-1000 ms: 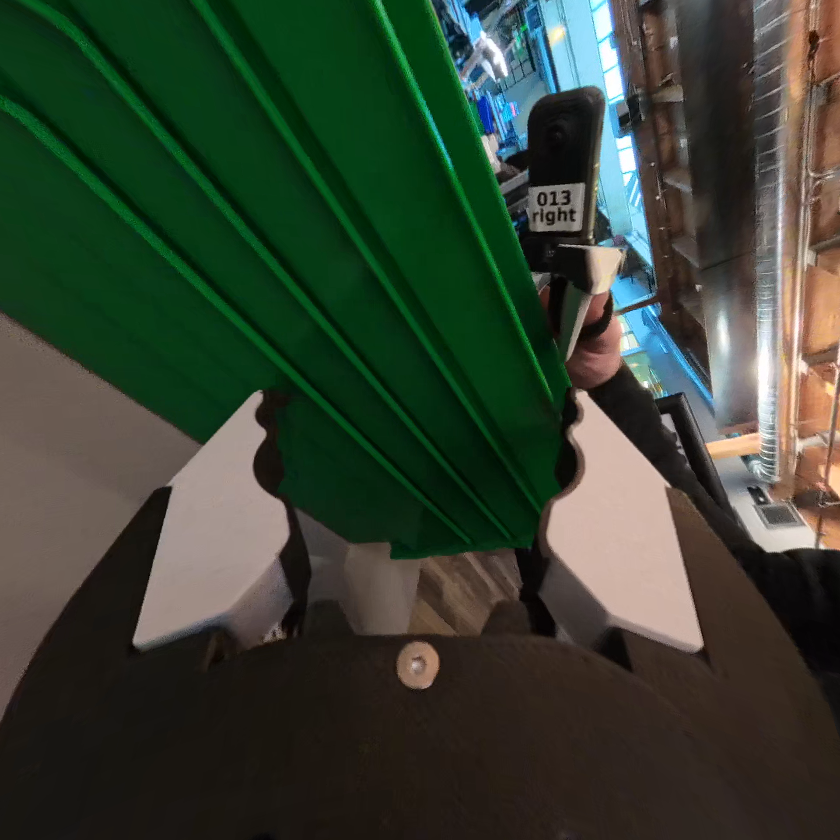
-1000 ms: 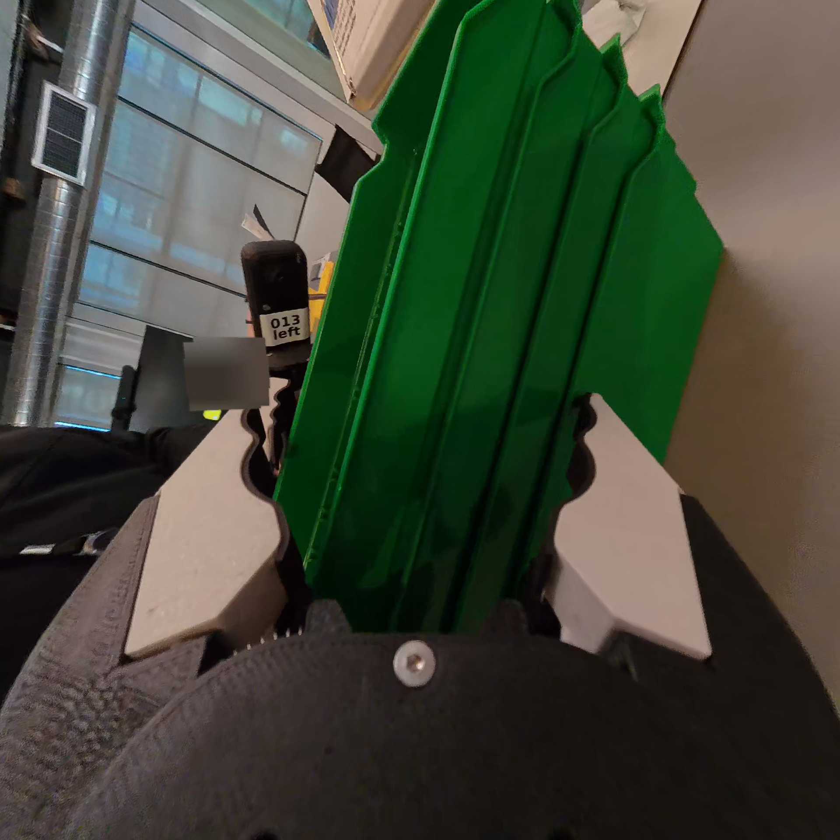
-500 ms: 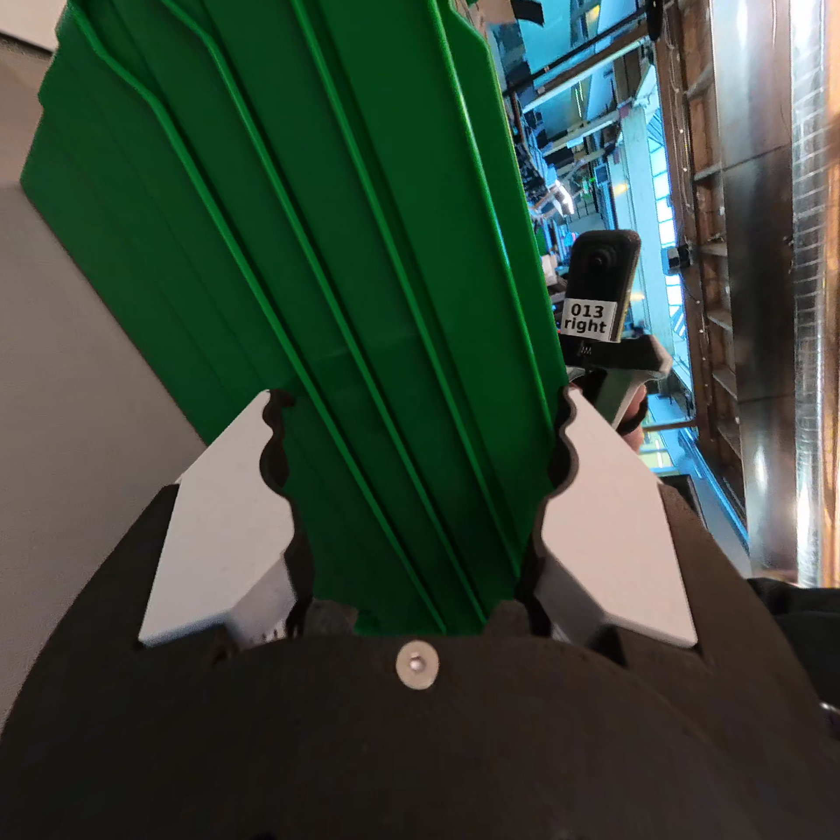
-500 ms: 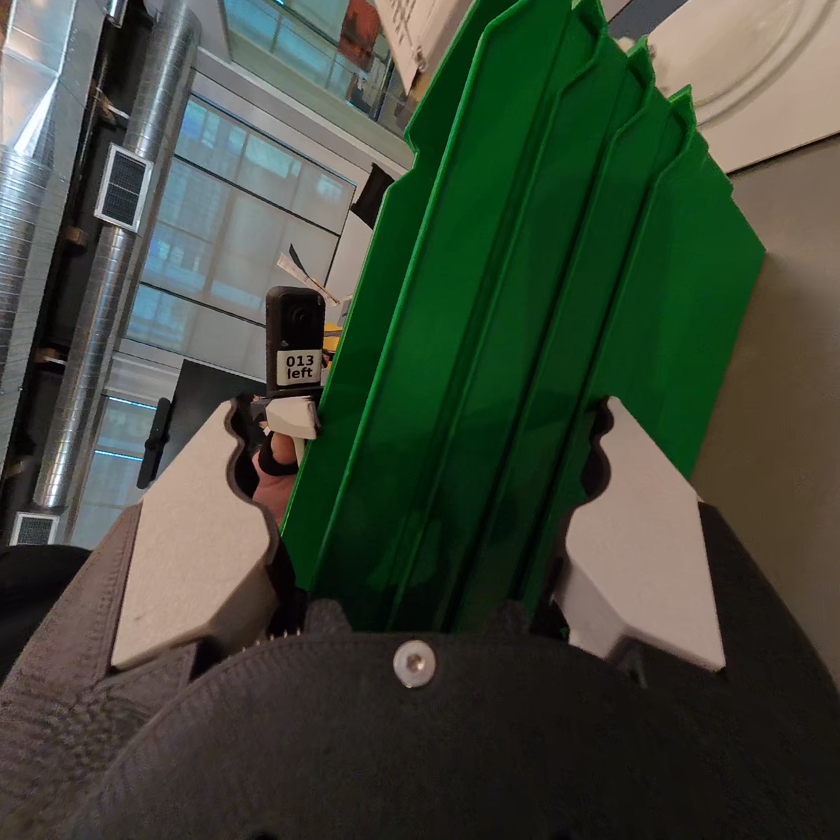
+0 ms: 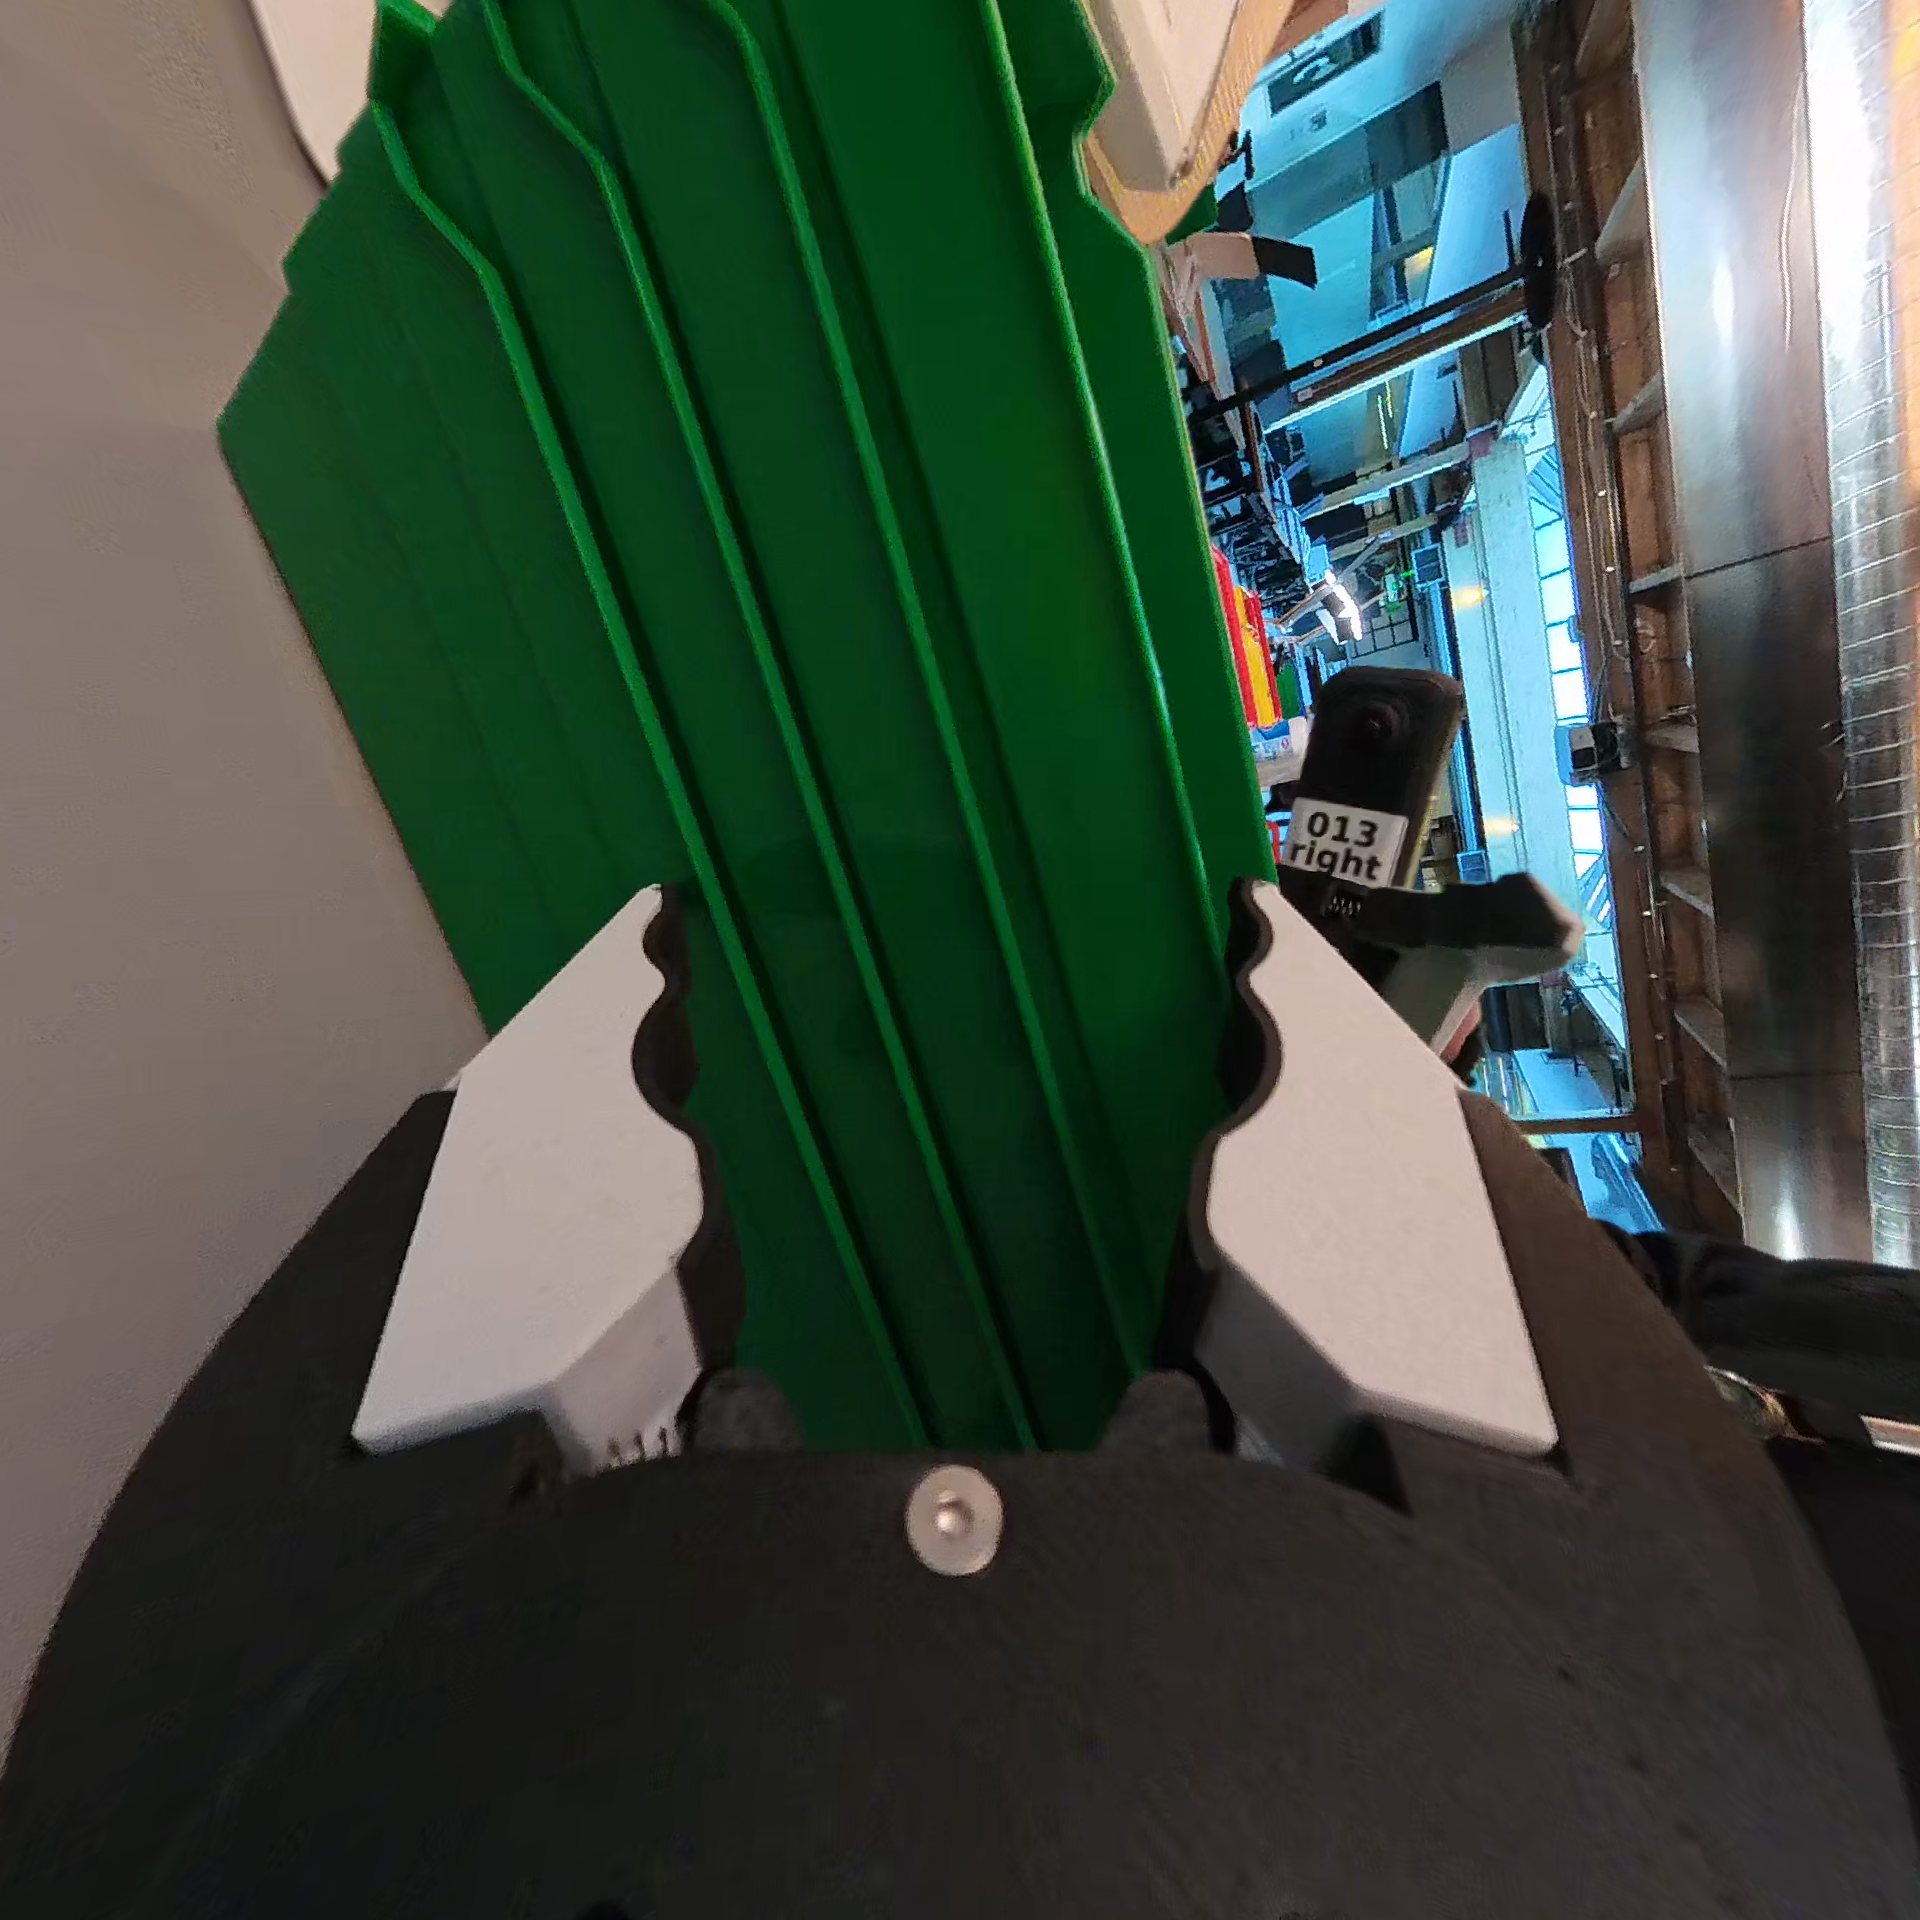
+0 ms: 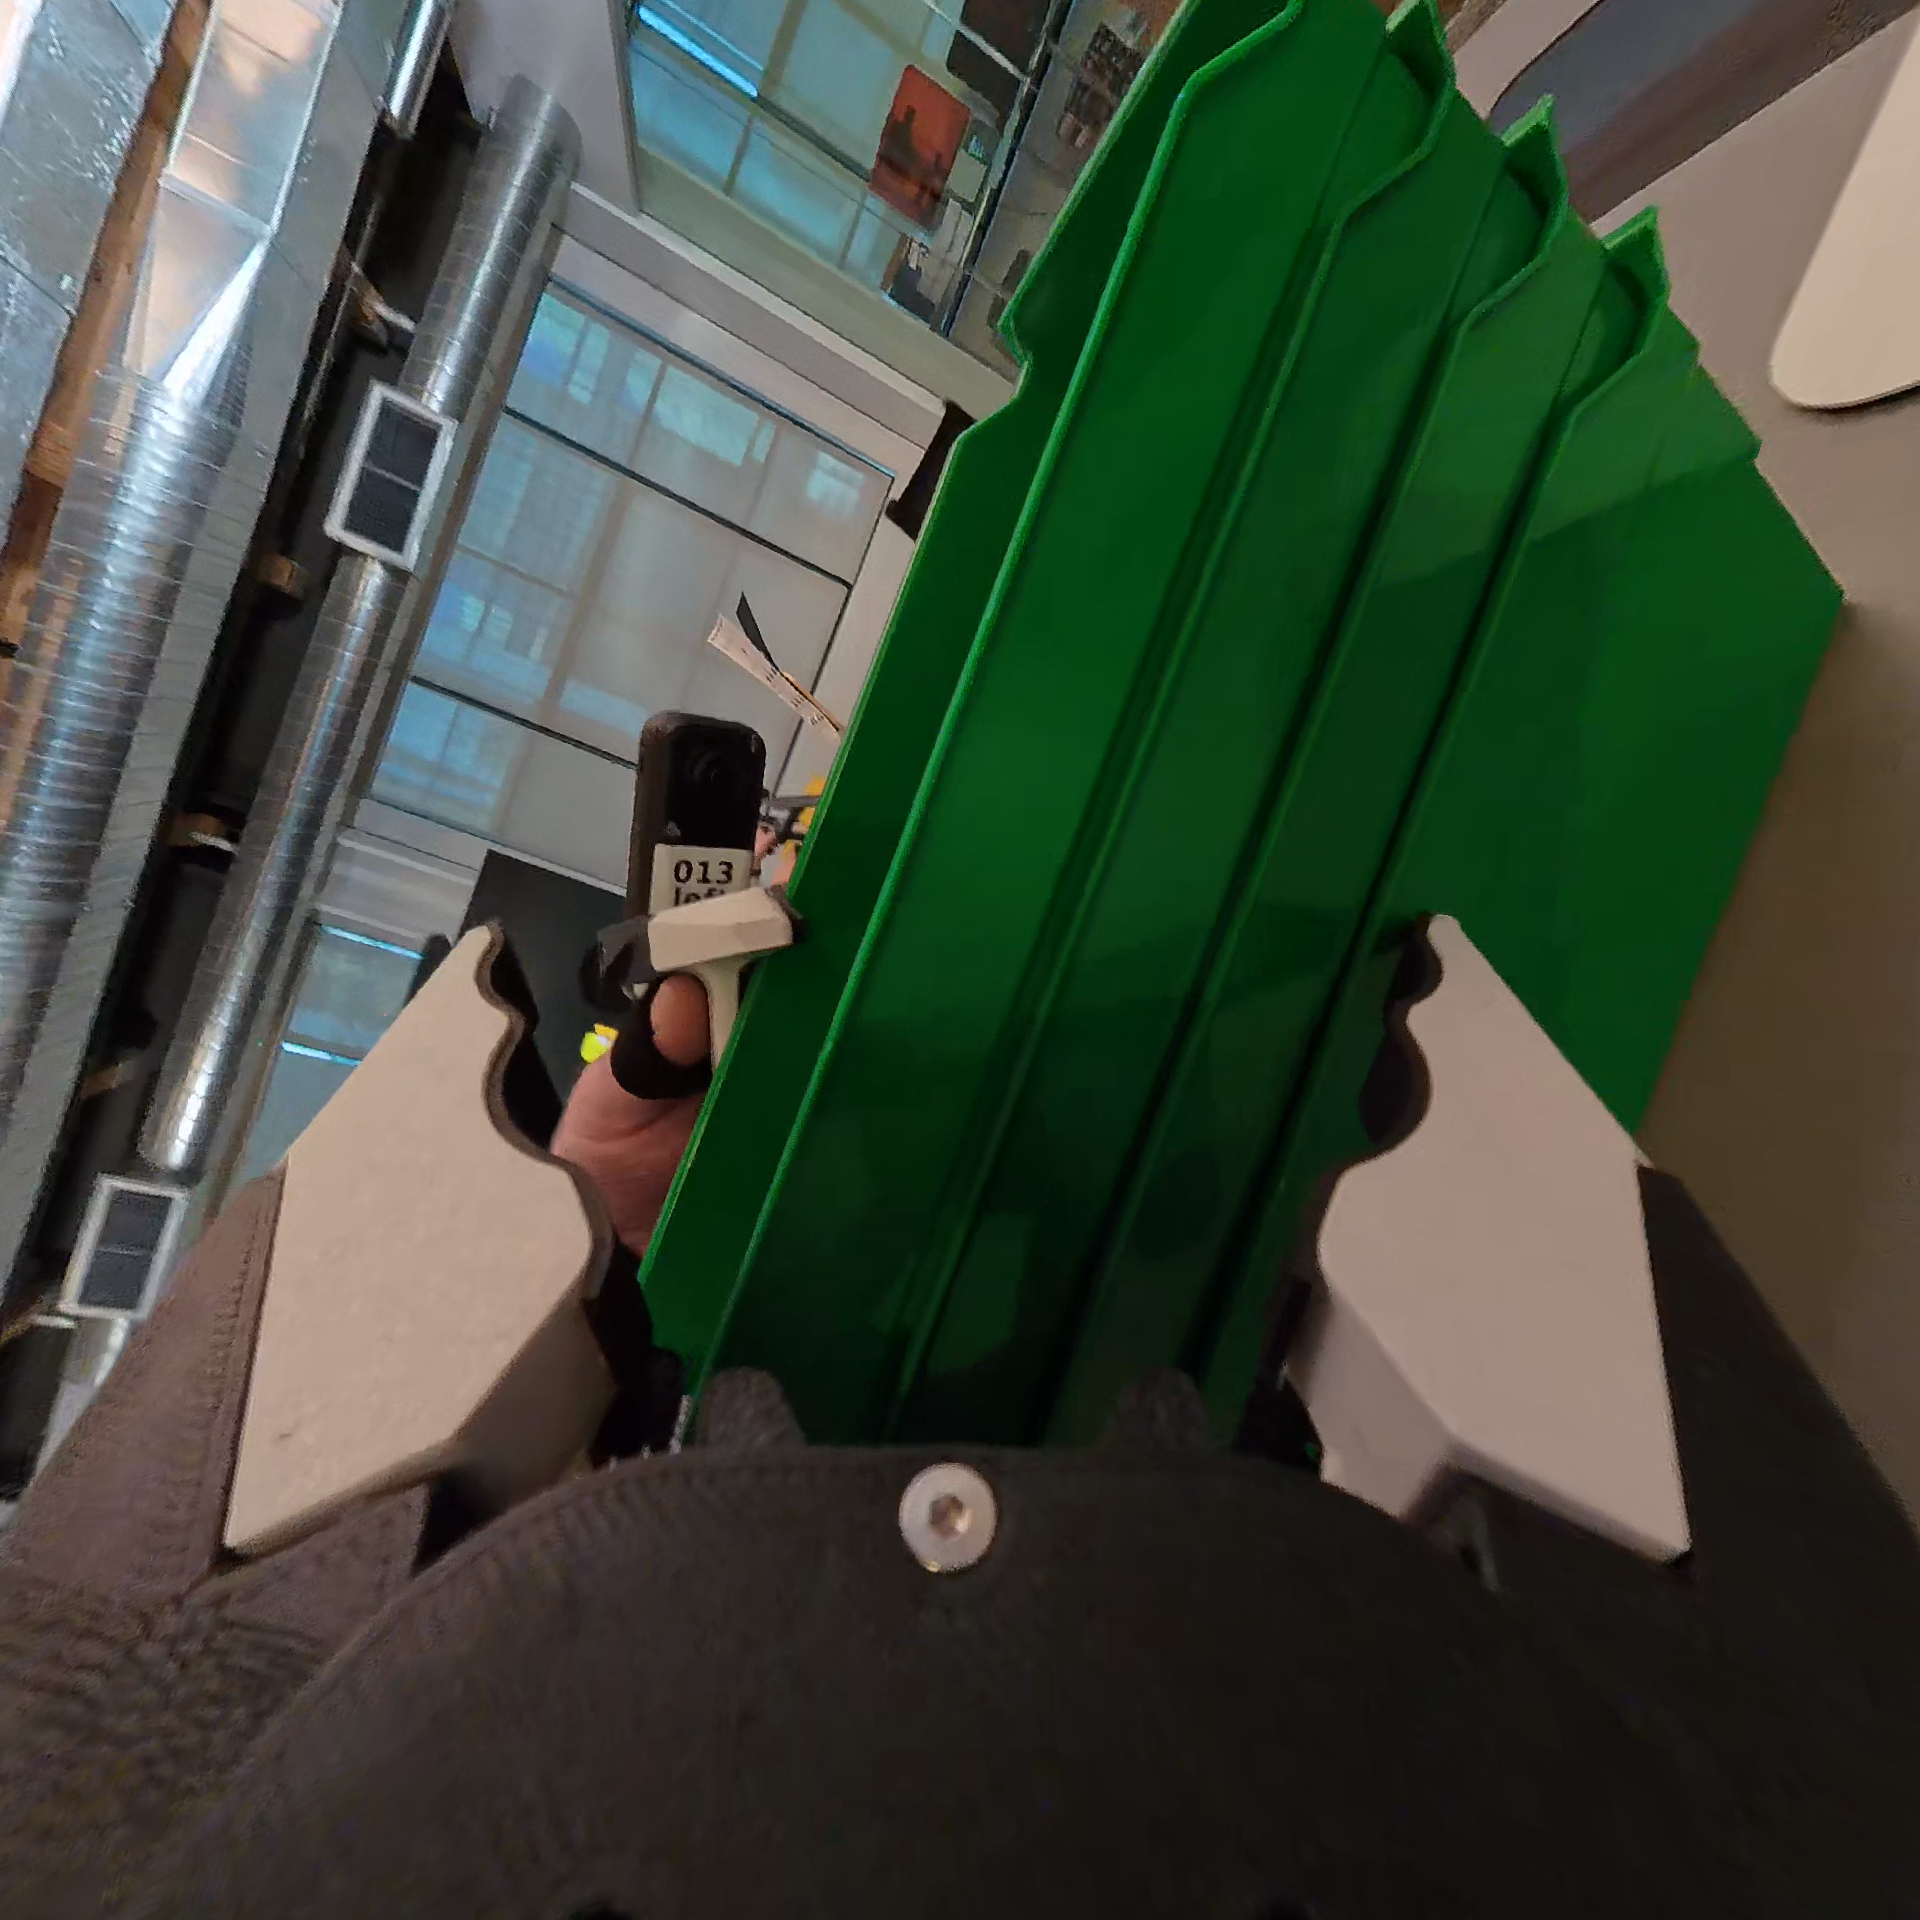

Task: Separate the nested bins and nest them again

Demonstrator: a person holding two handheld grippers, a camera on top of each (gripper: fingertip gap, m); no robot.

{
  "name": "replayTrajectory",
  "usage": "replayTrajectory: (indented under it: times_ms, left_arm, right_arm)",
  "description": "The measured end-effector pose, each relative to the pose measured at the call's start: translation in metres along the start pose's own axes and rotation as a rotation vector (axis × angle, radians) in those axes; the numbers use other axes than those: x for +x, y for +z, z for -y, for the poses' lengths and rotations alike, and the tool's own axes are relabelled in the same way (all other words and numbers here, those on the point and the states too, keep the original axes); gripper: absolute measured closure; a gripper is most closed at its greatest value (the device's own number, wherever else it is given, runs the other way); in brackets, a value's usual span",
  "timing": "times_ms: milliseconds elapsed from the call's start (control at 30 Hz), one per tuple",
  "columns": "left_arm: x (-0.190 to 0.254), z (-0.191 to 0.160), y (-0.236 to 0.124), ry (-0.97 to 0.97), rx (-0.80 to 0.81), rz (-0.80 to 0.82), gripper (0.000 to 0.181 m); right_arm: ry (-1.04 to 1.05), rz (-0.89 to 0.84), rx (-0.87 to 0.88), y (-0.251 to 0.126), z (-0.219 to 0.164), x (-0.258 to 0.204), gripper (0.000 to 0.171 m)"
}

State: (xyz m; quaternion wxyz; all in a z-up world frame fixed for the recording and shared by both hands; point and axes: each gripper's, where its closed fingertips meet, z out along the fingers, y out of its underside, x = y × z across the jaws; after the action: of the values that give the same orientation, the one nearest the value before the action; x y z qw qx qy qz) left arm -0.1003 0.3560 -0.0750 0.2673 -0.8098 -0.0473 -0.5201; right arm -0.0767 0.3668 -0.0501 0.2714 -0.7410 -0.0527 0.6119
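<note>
Left wrist view: stack of nested green bins, stepped rims fanning toward 12 o'clock, lodged between the white fingers of the left hand-held gripper, which pinches the stack's edge; grey worktop at 9 o'clock; right hand-held gripper at 3 o'clock beside the stack. Right wrist view: same nested green bins clamped by the right hand-held gripper, fingers bracketing the stack; left hand-held gripper with a person's hand at 10 o'clock, against the outermost bin; grey worktop at 3 o'clock.
</note>
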Motion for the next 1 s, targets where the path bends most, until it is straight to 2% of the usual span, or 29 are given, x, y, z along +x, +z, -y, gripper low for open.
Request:
replayTrajectory:
  times_ms: [500, 733, 867, 1000]
  left_arm:
    - [-0.028, 0.03, -0.051, 0.013, 0.027, 0.059, 0.088]
    - [-0.035, 0.046, -0.065, 0.047, 0.024, 0.049, 0.104]
    - [-0.039, 0.049, -0.068, 0.074, 0.012, 0.102, 0.099]
    - [-0.028, 0.064, -0.081, 0.137, 0.062, 0.255, 0.073]
  right_arm:
    - [0.042, 0.11, -0.038, 0.042, -0.024, -0.023, 0.014]
    - [-0.009, 0.143, -0.139, 0.047, -0.045, -0.039, 0.014]
    - [-0.005, 0.171, -0.169, 0.044, -0.044, -0.039, 0.014]
    - [-0.04, 0.183, -0.199, 0.033, -0.046, -0.039, 0.018]
